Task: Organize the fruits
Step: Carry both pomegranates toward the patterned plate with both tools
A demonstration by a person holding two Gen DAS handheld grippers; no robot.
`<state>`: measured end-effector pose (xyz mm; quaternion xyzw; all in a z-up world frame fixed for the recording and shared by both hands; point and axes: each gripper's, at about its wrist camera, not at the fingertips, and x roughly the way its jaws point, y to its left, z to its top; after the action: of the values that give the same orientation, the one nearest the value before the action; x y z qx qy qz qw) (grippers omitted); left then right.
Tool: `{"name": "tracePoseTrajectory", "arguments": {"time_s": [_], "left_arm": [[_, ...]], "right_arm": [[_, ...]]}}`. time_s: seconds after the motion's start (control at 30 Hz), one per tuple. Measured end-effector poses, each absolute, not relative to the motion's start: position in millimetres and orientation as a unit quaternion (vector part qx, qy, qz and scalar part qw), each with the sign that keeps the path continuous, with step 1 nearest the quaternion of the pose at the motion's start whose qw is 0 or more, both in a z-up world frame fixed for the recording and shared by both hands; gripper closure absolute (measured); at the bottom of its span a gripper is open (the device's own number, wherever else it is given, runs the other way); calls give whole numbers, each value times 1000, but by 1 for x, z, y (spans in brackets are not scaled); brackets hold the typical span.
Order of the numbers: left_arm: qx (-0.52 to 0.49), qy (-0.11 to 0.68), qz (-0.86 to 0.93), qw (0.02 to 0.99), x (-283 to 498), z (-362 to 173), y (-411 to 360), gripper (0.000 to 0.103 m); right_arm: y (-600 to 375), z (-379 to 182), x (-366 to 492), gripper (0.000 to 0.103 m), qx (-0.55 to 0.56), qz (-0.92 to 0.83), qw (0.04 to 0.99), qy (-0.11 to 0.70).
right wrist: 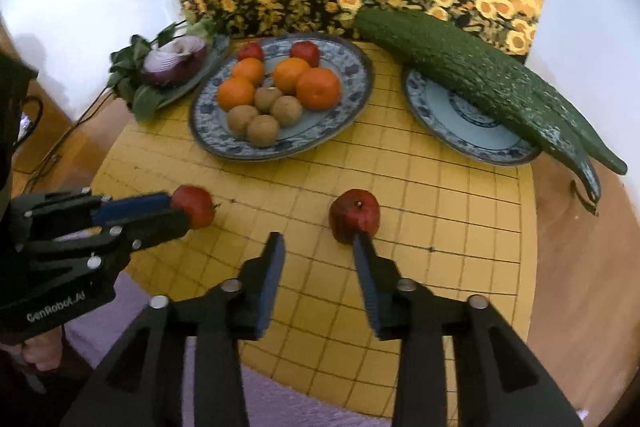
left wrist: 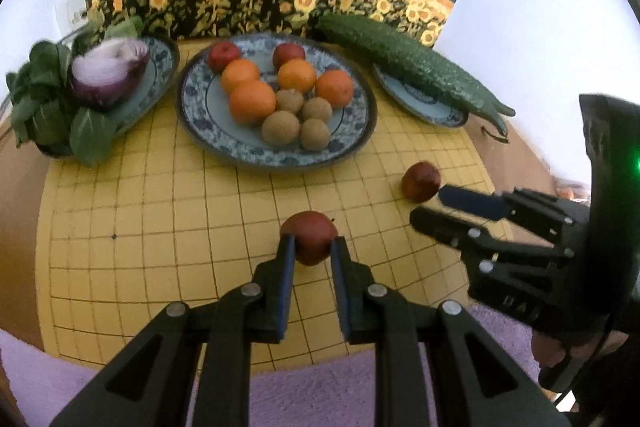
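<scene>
My left gripper (left wrist: 313, 242) is shut on a small red fruit (left wrist: 309, 242) just above the yellow grid mat (left wrist: 160, 227). The right wrist view shows it too, at left (right wrist: 194, 207). My right gripper (right wrist: 318, 241) is open and empty. Its right fingertip sits in front of a second red fruit (right wrist: 354, 214), which lies on the mat and also shows in the left wrist view (left wrist: 421, 181). The big blue-patterned plate (left wrist: 352, 143) behind holds two red fruits, several oranges (left wrist: 252, 101) and several brown kiwis (left wrist: 281, 127).
A plate at back left holds half a red onion (left wrist: 110, 73) and leafy greens (left wrist: 40, 99). A small plate (right wrist: 448, 115) at back right carries long cucumbers (right wrist: 480, 75). A sunflower picture stands behind. A purple cloth (left wrist: 320, 387) lies at the front edge.
</scene>
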<state>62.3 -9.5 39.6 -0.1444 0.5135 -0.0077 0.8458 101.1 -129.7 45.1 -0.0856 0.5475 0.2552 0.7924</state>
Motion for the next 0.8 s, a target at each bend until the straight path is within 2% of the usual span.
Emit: {"name": "tracePoseTrajectory", "arguments": {"time_s": [0.27, 0.3, 0.33, 0.37, 0.8], "left_arm": [[-168, 511, -15, 843, 63, 32, -4, 84], [-167, 512, -15, 842, 63, 33, -5, 84], [-166, 513, -16, 842, 63, 33, -5, 84], [-164, 513, -16, 842, 64, 33, -5, 84], [-154, 492, -5, 857, 62, 60, 5, 84]], "right_arm": [[-130, 30, 119, 63, -98, 232, 797, 549], [-128, 30, 120, 65, -99, 239, 797, 545], [-127, 30, 119, 71, -102, 241, 798, 542], [-125, 30, 119, 71, -108, 243, 799, 540], [-103, 63, 113, 71, -106, 278, 804, 515]]}}
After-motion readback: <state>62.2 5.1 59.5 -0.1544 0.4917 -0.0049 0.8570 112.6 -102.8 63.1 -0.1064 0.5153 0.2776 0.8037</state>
